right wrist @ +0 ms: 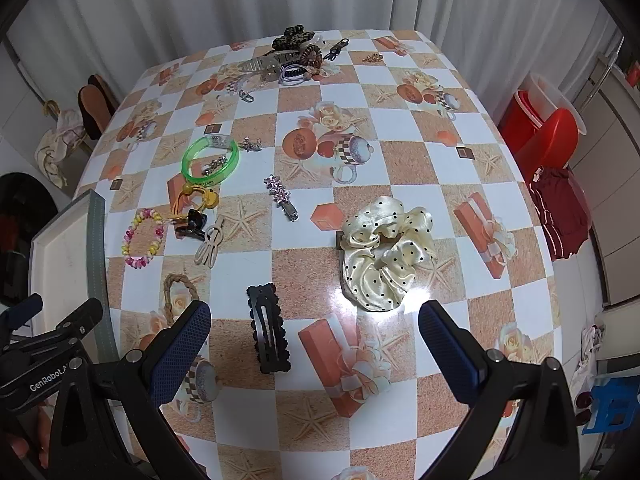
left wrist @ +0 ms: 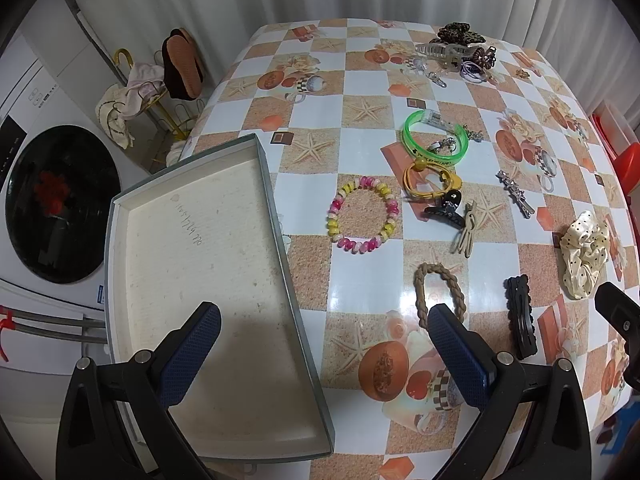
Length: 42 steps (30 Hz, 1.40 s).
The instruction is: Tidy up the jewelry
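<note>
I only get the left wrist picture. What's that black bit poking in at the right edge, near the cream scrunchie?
Observer: That is the right gripper. Its own camera shows its jaws wide open and holding nothing.
Operator: What is it facing?
Observer: The black scalloped snap hair clip lies just ahead of it, nearer its left jaw. The cream satin scrunchie with black dots lies further ahead, towards its right jaw.
Operator: Is there anything past the table on that side?
Observer: Yes, a dark red cloth with pale stripes sits just off the right edge of the checked table, below a red plastic tub.
</note>
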Each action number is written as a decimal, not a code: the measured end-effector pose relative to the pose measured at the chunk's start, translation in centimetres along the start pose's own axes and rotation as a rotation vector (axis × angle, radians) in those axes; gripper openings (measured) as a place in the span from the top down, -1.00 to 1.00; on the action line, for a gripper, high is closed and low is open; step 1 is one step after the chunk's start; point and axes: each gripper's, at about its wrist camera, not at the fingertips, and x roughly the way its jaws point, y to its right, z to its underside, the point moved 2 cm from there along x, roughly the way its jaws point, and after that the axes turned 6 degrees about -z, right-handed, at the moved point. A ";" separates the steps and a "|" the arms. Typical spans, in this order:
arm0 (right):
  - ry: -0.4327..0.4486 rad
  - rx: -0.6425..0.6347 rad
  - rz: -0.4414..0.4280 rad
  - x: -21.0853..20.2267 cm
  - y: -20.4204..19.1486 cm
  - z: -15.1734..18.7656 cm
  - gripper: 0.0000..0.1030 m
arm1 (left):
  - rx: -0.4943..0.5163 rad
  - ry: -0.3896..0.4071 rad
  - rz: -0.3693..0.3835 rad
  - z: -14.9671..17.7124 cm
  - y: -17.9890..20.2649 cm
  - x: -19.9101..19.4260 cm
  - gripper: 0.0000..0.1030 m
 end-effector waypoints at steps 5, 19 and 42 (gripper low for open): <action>0.000 -0.001 0.000 0.1 0.1 -0.1 -1.00 | 0.002 -0.004 -0.001 -0.2 0.1 0.1 -1.00; -0.003 0.000 -0.001 0.3 0.0 -0.3 -1.00 | 0.003 -0.008 -0.002 -0.4 0.2 0.2 -1.00; -0.007 0.001 -0.002 0.6 0.1 -0.5 -1.00 | 0.007 -0.012 -0.002 -0.8 0.7 0.7 -1.00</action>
